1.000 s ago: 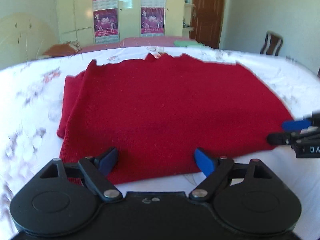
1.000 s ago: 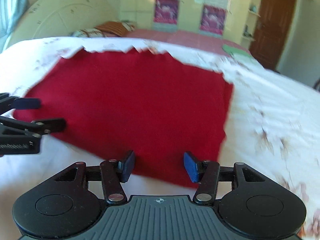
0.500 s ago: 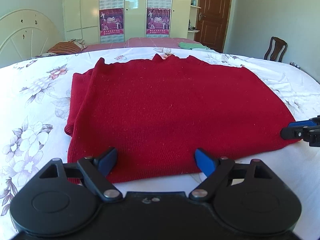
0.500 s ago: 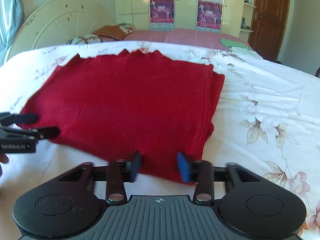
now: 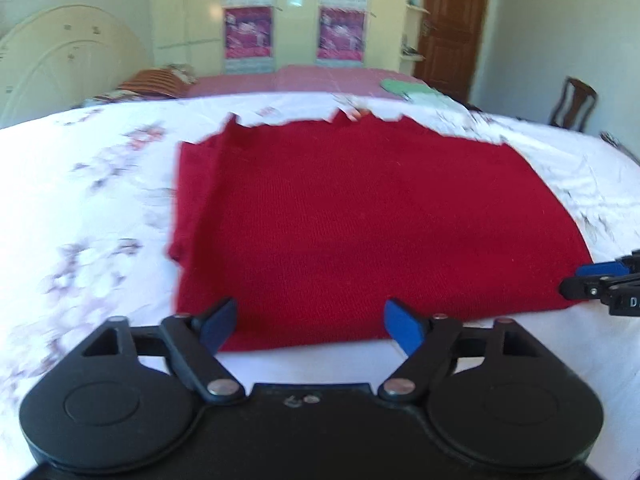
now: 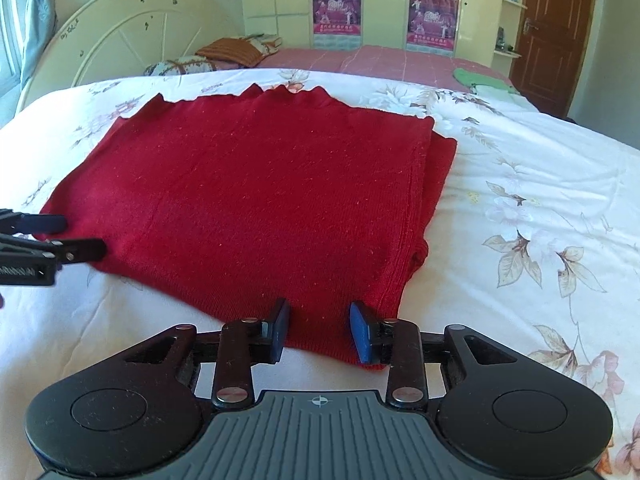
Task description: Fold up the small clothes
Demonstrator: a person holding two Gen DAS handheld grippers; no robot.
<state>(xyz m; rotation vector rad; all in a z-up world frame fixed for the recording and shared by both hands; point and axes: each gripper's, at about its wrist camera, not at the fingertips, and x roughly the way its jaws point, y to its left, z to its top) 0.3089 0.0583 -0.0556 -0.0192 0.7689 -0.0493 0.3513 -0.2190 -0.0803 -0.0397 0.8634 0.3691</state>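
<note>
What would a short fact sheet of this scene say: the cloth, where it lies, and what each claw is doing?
cloth: red knitted garment, lying flat, sides folded in
surface: bed with white floral sheet
left claw: open, at the garment's near edge
right claw: open, straddling the near edge, not clamped
background: green cloth, brown door

Cream headboard point(image 6: 132, 36), brown door point(image 6: 556, 28), wooden chair point(image 5: 574, 100), sunlit walls

both grippers are black plastic: the left gripper point(image 5: 310, 322) and right gripper point(image 6: 320, 330) carry blue pads point(image 6: 362, 338) at the jaws, silver screws behind them (round discs further back), ribbed grey centre.
</note>
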